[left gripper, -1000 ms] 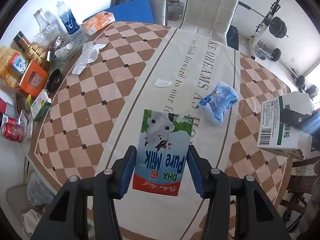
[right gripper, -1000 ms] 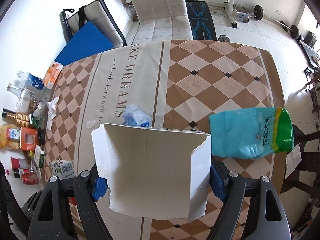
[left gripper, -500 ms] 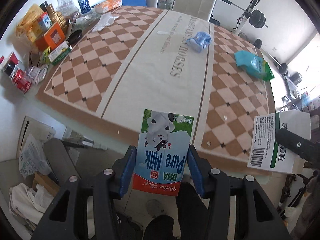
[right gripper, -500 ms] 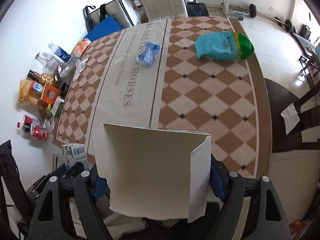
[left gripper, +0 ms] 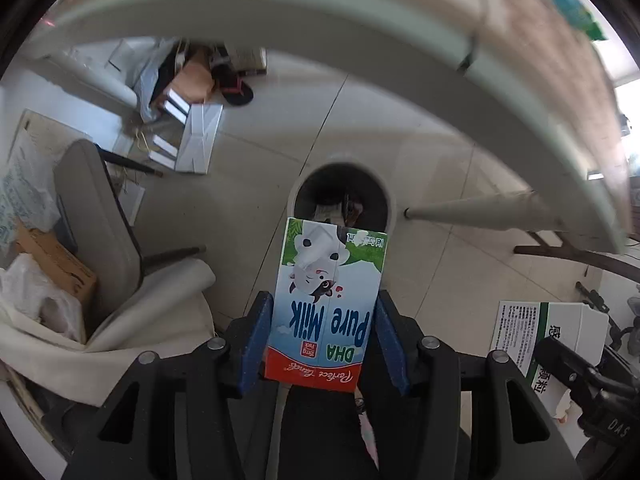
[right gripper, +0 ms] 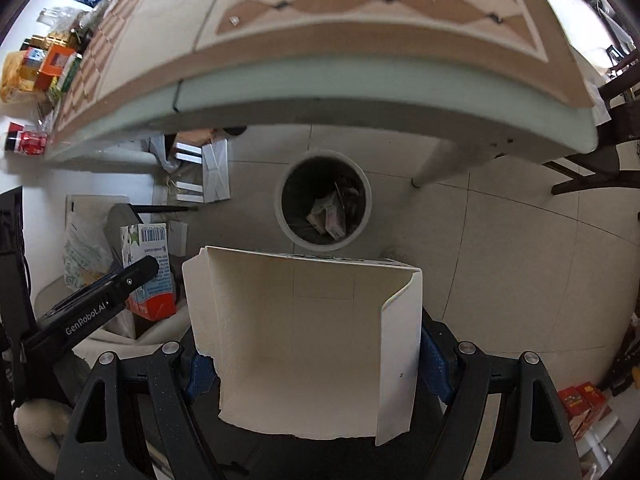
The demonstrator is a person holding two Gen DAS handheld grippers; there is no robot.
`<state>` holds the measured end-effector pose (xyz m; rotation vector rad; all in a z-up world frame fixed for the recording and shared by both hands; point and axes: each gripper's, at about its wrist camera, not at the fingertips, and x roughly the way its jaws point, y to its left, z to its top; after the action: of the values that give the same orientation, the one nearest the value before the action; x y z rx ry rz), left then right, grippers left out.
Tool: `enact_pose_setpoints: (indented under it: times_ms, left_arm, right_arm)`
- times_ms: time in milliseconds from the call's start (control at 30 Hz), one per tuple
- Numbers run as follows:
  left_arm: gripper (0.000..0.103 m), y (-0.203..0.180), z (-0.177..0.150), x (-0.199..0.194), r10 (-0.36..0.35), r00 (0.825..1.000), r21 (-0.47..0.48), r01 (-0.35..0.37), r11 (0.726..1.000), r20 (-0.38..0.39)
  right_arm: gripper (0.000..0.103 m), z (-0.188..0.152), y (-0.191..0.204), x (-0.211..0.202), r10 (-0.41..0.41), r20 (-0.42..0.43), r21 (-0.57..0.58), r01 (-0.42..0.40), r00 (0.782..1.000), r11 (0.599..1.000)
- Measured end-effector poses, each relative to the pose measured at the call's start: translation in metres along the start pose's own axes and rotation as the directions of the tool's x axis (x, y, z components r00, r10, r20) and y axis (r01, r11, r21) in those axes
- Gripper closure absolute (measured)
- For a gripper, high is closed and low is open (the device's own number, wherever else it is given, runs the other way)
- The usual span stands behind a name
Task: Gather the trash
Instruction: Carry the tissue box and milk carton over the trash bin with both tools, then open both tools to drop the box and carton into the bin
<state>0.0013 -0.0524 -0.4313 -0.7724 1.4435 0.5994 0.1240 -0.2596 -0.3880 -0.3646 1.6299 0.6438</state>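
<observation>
Beneath the table edge point(right gripper: 360, 96), on pale floor tile: one round waste bin point(right gripper: 323, 204), white-walled, dark inside, already holding a few crumpled packets.

Item 1. Milk carton point(left gripper: 328, 308), "DHA Pure Milk", printed upside down to the left wrist camera. Clamped by the left gripper point(left gripper: 326, 340), blue pads pressed against both long side panels near the red base. Its far end overlaps the near rim of the bin in that view. Judged light and probably empty; stiff along the folded edges, flat panels likely to buckle if squeezed hard. Coated card, somewhat slick. Best hold: low on the side panels, as now.

Item 2. White cardboard box point(right gripper: 308, 344), torn open, one flap folded inward at the right. Pinched by the right gripper point(right gripper: 308, 372) across its width, blue pads bearing on the outer walls. Held short of the bin, on the near side. Judged very light and floppy; the torn lower edge offers no stiffness, so grip belongs at the intact corner folds.

Height of either item above the bin cannot be told; the lens distorts depth.
</observation>
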Motion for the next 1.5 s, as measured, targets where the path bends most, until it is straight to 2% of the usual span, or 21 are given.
enact_pose_setpoints:
  times_ms: [200, 400, 533, 667, 900, 967, 1033, 1067, 1333, 1500]
  left_arm:
    - [0.055, 0.013, 0.029, 0.11, -0.02, 0.997, -0.025, 0.018, 1.0, -0.069]
    - [0.055, 0.023, 0.061, 0.199, -0.049, 0.993, -0.034, 0.046, 0.998, -0.107]
    - [0.055, 0.022, 0.076, 0.239, -0.076, 0.988, -0.038, 0.072, 0.997, -0.134]
    - [0.054, 0.017, 0.084, 0.261, -0.097, 0.983, -0.04, 0.092, 0.995, -0.155]
    - [0.052, 0.015, 0.088, 0.274, -0.099, 0.98, -0.053, 0.091, 0.994, -0.171]
    - [0.038, 0.016, 0.088, 0.273, -0.087, 0.982, -0.05, 0.08, 0.996, -0.165]
    - [0.007, 0.018, 0.086, 0.268, -0.051, 0.988, -0.044, 0.045, 0.998, -0.145]
    - [0.004, 0.02, 0.085, 0.266, -0.042, 0.989, -0.045, 0.036, 0.998, -0.142]
    - [0.003, 0.031, 0.071, 0.24, 0.071, 0.992, -0.026, -0.074, 0.997, -0.109]
    - [0.003, 0.035, 0.055, 0.21, 0.105, 0.991, -0.027, -0.108, 0.994, -0.083]
  right_arm:
    - [0.02, 0.015, -0.021, 0.116, -0.053, -0.008, 0.002, 0.053, 0.999, 0.999]
    - [0.02, 0.064, -0.027, 0.213, -0.078, -0.001, 0.018, 0.078, 0.997, 0.997]
    - [0.02, 0.091, -0.038, 0.27, -0.08, -0.023, 0.037, 0.08, 0.997, 0.996]
    - [0.02, 0.11, -0.043, 0.31, -0.07, -0.039, 0.029, 0.071, 0.997, 0.997]
    - [0.014, 0.125, -0.04, 0.333, -0.022, -0.047, 0.002, 0.022, 0.999, 1.0]
    - [0.012, 0.124, -0.037, 0.332, -0.016, -0.047, -0.008, 0.015, 0.999, 1.0]
    - [0.008, 0.125, -0.034, 0.33, -0.018, -0.048, -0.015, 0.018, 0.999, 1.0]
    - [0.0, 0.125, -0.034, 0.328, -0.013, -0.048, -0.016, 0.013, 0.999, 1.0]
    - [0.0, 0.118, -0.026, 0.306, -0.092, -0.016, -0.055, 0.091, 0.996, 0.994]
    - [0.0, 0.105, -0.021, 0.281, -0.137, 0.005, -0.076, 0.137, 0.991, 0.988]
